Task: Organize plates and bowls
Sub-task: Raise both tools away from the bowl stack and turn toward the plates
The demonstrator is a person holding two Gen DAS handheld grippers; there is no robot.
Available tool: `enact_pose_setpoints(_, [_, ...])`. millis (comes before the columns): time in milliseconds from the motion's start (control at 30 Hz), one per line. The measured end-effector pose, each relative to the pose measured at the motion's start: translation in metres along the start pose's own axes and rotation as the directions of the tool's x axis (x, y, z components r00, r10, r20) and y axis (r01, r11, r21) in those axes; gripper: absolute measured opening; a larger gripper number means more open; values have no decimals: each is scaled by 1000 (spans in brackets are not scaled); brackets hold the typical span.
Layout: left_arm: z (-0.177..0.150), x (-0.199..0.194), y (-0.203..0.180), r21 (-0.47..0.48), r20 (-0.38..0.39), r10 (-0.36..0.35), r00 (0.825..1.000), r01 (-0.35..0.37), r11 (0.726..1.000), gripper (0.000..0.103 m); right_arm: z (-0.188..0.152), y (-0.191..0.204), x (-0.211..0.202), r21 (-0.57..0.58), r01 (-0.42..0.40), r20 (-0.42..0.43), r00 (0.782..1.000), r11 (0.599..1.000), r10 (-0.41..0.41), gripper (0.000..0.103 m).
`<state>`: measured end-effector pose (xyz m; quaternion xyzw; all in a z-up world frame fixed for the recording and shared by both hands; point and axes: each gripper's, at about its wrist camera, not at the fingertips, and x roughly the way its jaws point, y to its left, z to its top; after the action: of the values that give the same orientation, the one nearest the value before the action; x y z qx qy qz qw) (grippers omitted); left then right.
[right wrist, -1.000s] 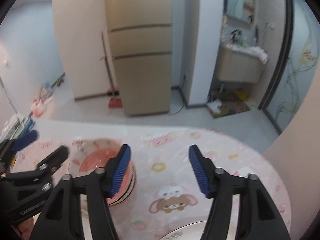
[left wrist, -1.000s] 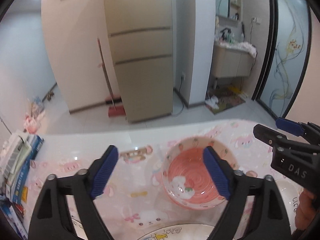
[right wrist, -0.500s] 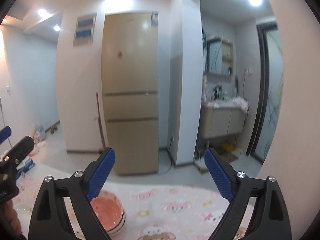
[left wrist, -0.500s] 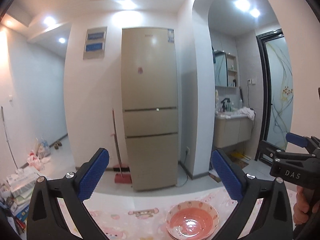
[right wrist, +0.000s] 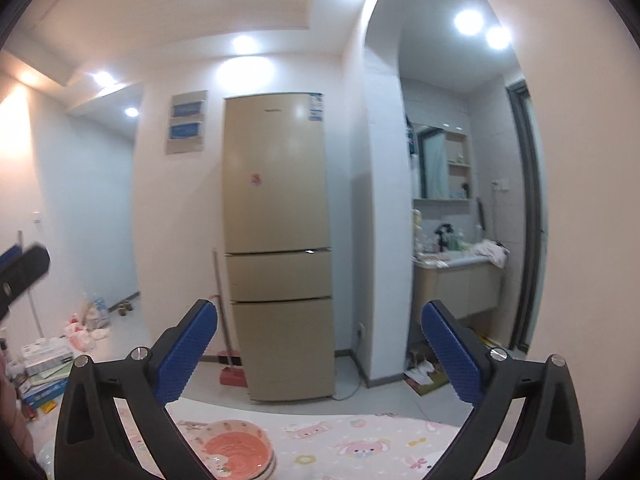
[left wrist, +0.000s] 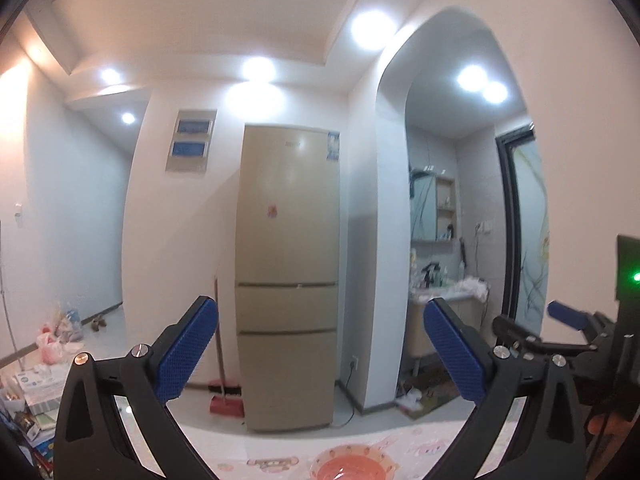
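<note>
Both grippers, left [left wrist: 320, 354] & right [right wrist: 319, 354], tilted up; pink bowl [right wrist: 236, 451] now at frame bottom.

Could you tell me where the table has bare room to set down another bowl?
The tablecloth lies bare to the right of the pink bowl, out to the right gripper's right finger. Left of the bowl it is crowded: books and boxes pile at that edge.

Lit brightly by recessed ceiling spotlights [left wrist: 258, 69], blown out to white glare across the upper frame of both views. Heavy fisheye bending of walls toward dark, vignetted corners. Soft overall, slightly hazy; blurred dark shape at far left edge of right view.
</note>
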<state>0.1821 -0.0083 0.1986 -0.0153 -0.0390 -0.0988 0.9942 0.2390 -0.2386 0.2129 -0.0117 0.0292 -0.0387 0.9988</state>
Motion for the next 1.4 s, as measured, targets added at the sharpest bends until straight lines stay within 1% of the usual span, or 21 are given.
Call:
enact_pose_setpoints(100, [10,-19,1,48,30,22,999,-24,999,102,7,2,-18,35,-25,56,998,999,23,103])
enact_pose_setpoints(200, [14,-37,3,96,46,62,997,-66,993,102,14,3,-35,90,-104,93,991,990,96,103])
enact_pose_setpoints(300, [18,-59,10,101,53,81,995,-86,991,102,16,7,-48,142,-170,115,981,975,155,103])
enact_pose_setpoints(500, [25,-98,21,153,71,118,990,-128,980,102,18,26,-71,174,-202,140,974,964,178,103])
enact_pose_setpoints(567, [24,-109,26,156,67,145,987,-154,976,102,20,33,-85,180,-234,152,966,955,208,103])
enact_pose_setpoints(633, [24,-119,34,138,37,124,992,-128,982,102,21,40,-93,187,-291,139,953,938,268,103])
enact_pose_setpoints(667, [25,-123,38,136,37,128,991,-132,982,102,21,45,-95,184,-321,123,945,929,303,103])
enact_pose_setpoints(767, [23,-133,46,134,34,173,984,-176,975,102,19,65,-100,173,-370,78,929,913,362,103])
enact_pose_setpoints(867, [18,-149,58,89,48,186,981,-190,978,102,16,83,-111,154,-355,79,934,922,347,103])
enact_pose_setpoints(1000, [3,-172,70,88,80,237,968,-244,966,102,11,108,-124,109,-329,110,942,938,317,103])
enact_pose_setpoints(1033, [-1,-176,73,88,93,256,962,-264,960,102,9,115,-124,97,-326,112,942,940,315,103])
enact_pose_setpoints(1067, [-5,-180,74,90,119,286,951,-297,951,102,7,122,-126,87,-323,110,943,942,313,103])
enact_pose_setpoints(1100, [-12,-185,76,100,152,329,932,-345,933,102,4,129,-126,81,-318,107,945,945,309,103])
enact_pose_setpoints(1133, [-16,-186,76,116,165,353,921,-373,920,102,-1,134,-125,80,-311,103,948,947,302,103])
enact_pose_setpoints(1167, [-22,-185,78,142,156,363,919,-385,912,102,-5,137,-123,81,-302,97,951,950,294,103])
enact_pose_setpoints(1200, [-28,-185,81,158,133,357,925,-375,913,102,-12,140,-122,87,-295,91,954,952,287,103])
enact_pose_setpoints(1233, [-33,-183,86,166,93,320,943,-332,929,102,-15,142,-121,92,-291,89,955,952,284,103])
enact_pose_setpoints(1267, [-37,-181,93,150,49,286,957,-290,945,102,-21,144,-119,101,-285,95,956,953,276,103])
enact_pose_setpoints(1300, [-43,-180,101,111,11,276,961,-275,955,102,-26,145,-117,105,-280,107,957,954,269,103])
enact_pose_setpoints(1367, [-54,-183,112,70,1,318,948,-318,946,102,-37,150,-112,93,-253,141,961,963,239,103])
enact_pose_setpoints(1400, [-60,-182,117,77,-7,336,942,-334,939,102,-42,155,-107,77,-232,141,965,970,220,103])
